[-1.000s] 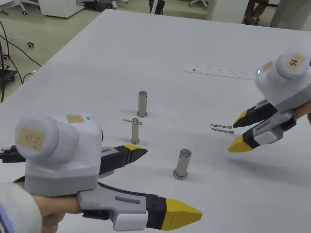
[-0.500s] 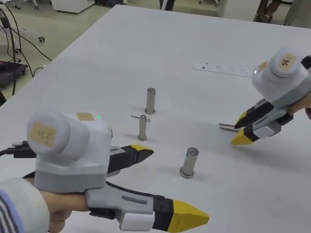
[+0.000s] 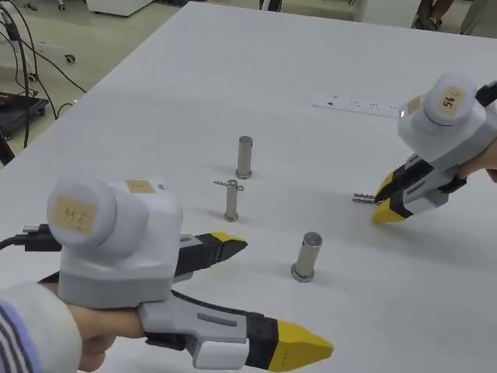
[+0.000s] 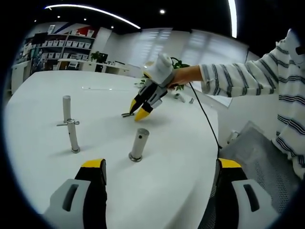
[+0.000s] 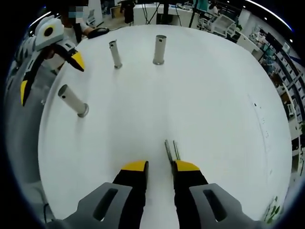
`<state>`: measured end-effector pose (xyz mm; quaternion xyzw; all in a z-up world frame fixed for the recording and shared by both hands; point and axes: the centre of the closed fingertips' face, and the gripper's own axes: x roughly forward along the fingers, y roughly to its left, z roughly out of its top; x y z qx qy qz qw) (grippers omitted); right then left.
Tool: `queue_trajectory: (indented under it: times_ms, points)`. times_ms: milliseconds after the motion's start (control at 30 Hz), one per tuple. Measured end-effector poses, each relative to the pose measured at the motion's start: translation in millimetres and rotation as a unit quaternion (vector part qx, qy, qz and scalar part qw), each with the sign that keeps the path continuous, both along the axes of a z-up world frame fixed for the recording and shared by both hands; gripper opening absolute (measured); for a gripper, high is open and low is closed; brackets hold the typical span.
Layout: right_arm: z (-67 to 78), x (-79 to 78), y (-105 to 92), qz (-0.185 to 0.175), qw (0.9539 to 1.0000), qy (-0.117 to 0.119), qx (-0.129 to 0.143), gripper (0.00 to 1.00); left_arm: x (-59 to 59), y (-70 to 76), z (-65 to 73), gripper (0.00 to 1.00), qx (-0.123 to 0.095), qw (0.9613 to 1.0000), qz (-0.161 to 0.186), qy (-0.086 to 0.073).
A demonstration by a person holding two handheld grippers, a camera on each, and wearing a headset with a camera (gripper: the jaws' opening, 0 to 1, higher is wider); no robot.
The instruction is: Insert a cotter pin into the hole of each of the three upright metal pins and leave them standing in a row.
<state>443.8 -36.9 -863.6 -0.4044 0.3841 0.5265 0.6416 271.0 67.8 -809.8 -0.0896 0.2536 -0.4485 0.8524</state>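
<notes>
Though spread like left claw (image 3: 285, 295), right claw (image 3: 383, 203) now down at cotter pins (image 3: 363, 199).

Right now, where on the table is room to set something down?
Bare: the table between the power strip and the far pin, and right of the near pin. Crowded: around the middle pin and by the loose cotter pins.

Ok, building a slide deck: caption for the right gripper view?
Open right claw at two thin metal cotter pins on white table; three upright silver metal pins beyond.
</notes>
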Motion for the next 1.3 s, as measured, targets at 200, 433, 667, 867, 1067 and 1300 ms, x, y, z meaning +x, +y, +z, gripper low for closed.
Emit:
queue_trajectory:
  times_ms: [200,433,667,867,1067,1300]
  points:
    - [0.8,1.2,5.2,0.002,1.0000,0.006,0.007,0.20,0.6,1.0,-1.2,0.95,0.001,1.0000,0.004,0.003]
    - [-4.2,1.7,1.4,-0.019,0.9993,0.032,0.000,0.19,-1.7,0.5,-1.1,0.96,0.011,0.9999,-0.003,-0.004]
    - [-5.9,-3.4,-3.8,-0.030,0.9985,0.045,-0.012,0.13,-4.4,2.4,-5.0,0.96,0.016,0.9999,-0.005,0.000]
    - [-6.8,-6.4,-7.9,-0.021,0.9989,0.034,-0.027,0.07,-6.3,1.8,-8.0,0.95,0.017,0.9998,-0.013,0.006]
    - [-7.0,-5.0,-7.3,-0.025,0.9984,0.035,-0.036,0.06,-5.6,0.8,-7.9,0.95,0.016,0.9997,-0.015,0.005]
    - [-6.8,-5.8,-5.7,-0.012,0.9984,0.031,-0.045,0.06,-3.7,2.7,-6.8,0.94,0.015,0.9998,-0.012,0.002]
